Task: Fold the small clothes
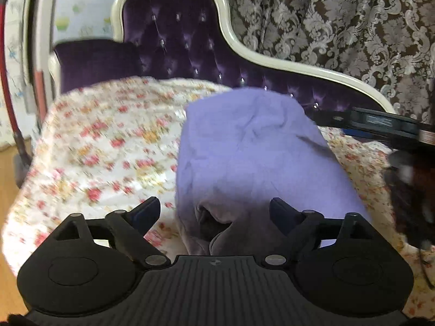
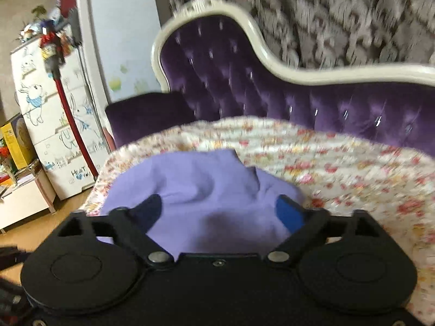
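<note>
two wrist views, both close over the same sofa seat

the left wrist camera looked forward and down past its own fingers at the lavender garment on the floral cover, the purple sofa back behind. the right wrist camera sat flatter, nearer the garment, facing the same sofa back and cover, plus a drawer cabinet at left.

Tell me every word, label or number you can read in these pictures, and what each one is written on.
"HEART": handwritten low on the white drawer cabinet with rabbit drawings; the small line beneath it is too blurred to read.
Yellow box beside the cabinet: print too small to read.
Right gripper, seen from the left wrist: a pale label, too blurred to read.
Nothing else bears text.
</note>
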`<action>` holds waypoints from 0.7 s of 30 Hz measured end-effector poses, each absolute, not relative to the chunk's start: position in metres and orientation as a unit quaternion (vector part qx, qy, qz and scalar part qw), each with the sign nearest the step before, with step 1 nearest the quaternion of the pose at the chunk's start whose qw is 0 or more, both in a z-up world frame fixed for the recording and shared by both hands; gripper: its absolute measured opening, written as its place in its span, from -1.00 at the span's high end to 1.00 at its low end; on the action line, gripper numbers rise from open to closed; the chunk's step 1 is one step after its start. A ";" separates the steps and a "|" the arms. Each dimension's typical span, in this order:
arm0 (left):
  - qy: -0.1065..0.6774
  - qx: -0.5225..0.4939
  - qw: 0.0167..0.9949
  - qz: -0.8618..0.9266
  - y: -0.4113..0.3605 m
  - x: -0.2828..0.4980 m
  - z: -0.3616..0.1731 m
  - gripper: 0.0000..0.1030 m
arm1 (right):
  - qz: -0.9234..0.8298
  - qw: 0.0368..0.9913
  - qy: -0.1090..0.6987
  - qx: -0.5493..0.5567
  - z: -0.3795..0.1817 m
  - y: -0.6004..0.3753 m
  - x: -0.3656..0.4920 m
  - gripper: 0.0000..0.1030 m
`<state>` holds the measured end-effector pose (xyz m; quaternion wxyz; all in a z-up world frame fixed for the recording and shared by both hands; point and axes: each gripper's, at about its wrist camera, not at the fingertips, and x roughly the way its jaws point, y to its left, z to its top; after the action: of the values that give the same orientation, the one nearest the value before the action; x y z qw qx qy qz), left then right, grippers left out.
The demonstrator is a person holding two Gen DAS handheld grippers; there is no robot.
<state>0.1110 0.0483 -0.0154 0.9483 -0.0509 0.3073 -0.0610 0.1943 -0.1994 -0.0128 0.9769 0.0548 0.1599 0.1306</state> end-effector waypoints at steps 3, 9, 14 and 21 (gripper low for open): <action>0.295 -0.037 0.954 -0.047 0.042 0.098 -0.002 -0.90 | 0.116 0.981 0.148 0.047 -0.004 -0.199 0.159 -0.99; 0.296 -0.034 0.955 -0.017 0.032 0.077 0.014 -0.99 | 0.091 0.980 0.154 0.081 -0.006 -0.201 0.106 -0.99; 0.314 -0.030 0.949 -0.018 0.021 0.060 0.019 -0.99 | 0.057 0.976 0.183 0.099 -0.017 -0.196 0.083 -0.99; 0.318 -0.011 0.948 -0.002 0.006 0.034 0.022 -0.99 | 0.031 0.972 0.203 0.114 -0.031 -0.195 0.049 -0.99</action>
<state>0.0339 0.0058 0.0221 0.9480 -0.0109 0.3182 -0.0021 0.0486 -0.1948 -0.0311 0.9719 0.1142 0.2035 0.0306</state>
